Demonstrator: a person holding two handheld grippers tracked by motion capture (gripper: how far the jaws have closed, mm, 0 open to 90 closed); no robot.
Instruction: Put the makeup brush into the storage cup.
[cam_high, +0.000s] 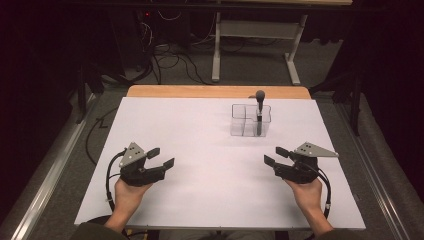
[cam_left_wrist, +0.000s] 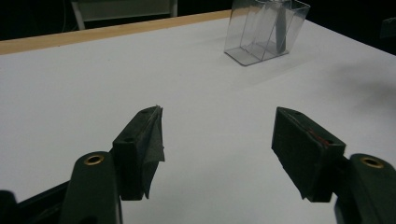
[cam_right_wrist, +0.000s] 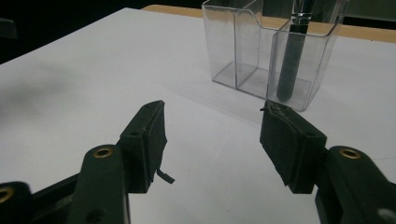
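A clear plastic holder (cam_high: 250, 121) with several compartments stands at the far middle-right of the white table (cam_high: 200, 165). A dark brush (cam_high: 259, 107) stands upright in its right compartment, head up. My left gripper (cam_high: 161, 158) rests near the front left, open, nothing between its jaws. My right gripper (cam_high: 276, 155) rests near the front right, also open and empty. In the left gripper view the open left gripper (cam_left_wrist: 217, 140) points toward the holder (cam_left_wrist: 264, 30) far off. In the right gripper view the right gripper (cam_right_wrist: 212, 135) faces the holder (cam_right_wrist: 271, 51) and the brush handle (cam_right_wrist: 290, 60) closer.
A wooden strip (cam_high: 217, 91) runs along the table's far edge. Beyond it stand a grey frame (cam_high: 255, 45) and tangled cables (cam_high: 165, 60) on the floor. A metal rail (cam_high: 50, 170) runs along the left side.
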